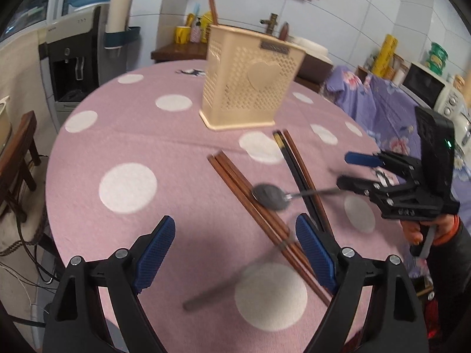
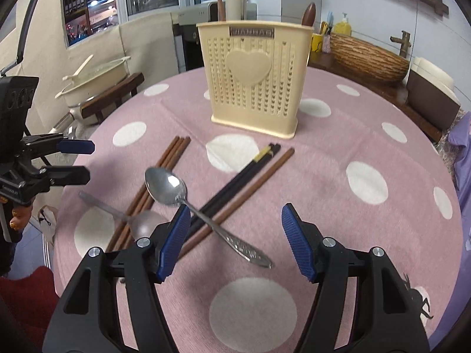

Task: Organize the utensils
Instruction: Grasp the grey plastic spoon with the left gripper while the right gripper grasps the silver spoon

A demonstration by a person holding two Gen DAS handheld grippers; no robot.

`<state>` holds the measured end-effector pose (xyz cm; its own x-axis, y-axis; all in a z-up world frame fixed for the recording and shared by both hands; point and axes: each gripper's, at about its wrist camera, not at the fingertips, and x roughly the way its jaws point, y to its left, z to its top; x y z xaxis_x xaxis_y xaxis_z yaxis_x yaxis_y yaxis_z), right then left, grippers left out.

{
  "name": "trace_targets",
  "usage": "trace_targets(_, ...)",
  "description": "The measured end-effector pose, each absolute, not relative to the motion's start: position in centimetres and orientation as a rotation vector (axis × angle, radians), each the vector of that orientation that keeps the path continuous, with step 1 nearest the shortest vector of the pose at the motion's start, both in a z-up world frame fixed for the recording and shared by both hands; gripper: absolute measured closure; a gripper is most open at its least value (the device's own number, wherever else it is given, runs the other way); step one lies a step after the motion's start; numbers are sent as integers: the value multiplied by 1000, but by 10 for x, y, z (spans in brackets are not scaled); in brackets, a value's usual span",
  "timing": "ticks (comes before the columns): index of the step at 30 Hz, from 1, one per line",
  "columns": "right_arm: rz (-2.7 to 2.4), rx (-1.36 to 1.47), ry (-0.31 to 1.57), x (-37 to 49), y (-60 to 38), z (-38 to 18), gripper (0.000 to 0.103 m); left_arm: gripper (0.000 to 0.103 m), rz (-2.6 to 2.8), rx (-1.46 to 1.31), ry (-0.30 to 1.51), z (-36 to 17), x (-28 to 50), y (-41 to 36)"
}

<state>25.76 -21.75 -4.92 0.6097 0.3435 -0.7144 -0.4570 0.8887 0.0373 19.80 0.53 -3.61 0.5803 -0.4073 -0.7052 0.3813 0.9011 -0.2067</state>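
Observation:
A cream perforated utensil holder (image 1: 250, 81) (image 2: 255, 79) stands upright on the pink dotted tablecloth. Brown chopsticks (image 1: 250, 203) (image 2: 164, 164), black chopsticks (image 1: 294, 170) (image 2: 235, 182) and a single brown chopstick (image 2: 253, 185) lie in front of it. A metal spoon (image 2: 167, 188) (image 1: 269, 195) rests across the chopsticks, its handle pointing toward my right gripper. A second spoon (image 2: 141, 220) lies to its left, blurred. My left gripper (image 1: 235, 253) is open above the cloth. My right gripper (image 2: 232, 241) is open over the spoon handle.
The round table (image 1: 132, 147) drops off at its edge on all sides. A water dispenser (image 1: 70, 58) and a wooden chair (image 1: 17, 153) stand to the left. A purple-covered counter with a microwave (image 1: 426, 85) is on the right. A woven basin (image 2: 368, 56) sits behind.

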Motion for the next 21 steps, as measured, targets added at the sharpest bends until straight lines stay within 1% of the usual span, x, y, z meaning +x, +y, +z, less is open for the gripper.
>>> trace_targets(2,470,-163,808,259,-220,-54,38,21,-484,-10,845,-42,192,1)
trace_targets(3,471,-170,817,260,-220,-56,38,23,-496,6,853,-45,190,-2)
trace_targets(5,477,-182,833,263,-221,-60,43,26,-512,33,865,-51,186,-7)
trace_targets(8,500,-208,861,266,-220,-67,47,33,-523,89,878,-60,184,-12)
trace_targets(10,506,-228,876,267,-219,-72,51,40,-518,110,891,-66,184,-12)
trace_targets(12,521,-239,887,268,-220,-75,53,43,-518,113,906,-69,186,-10)
trace_targets(16,536,-266,901,267,-219,-80,64,53,-494,170,886,-70,183,-13)
trace_targets(18,546,-268,904,267,-217,-81,72,65,-480,192,884,-70,183,-14)
trace_targets(21,543,-273,903,264,-215,-81,79,72,-479,216,883,-69,182,-19)
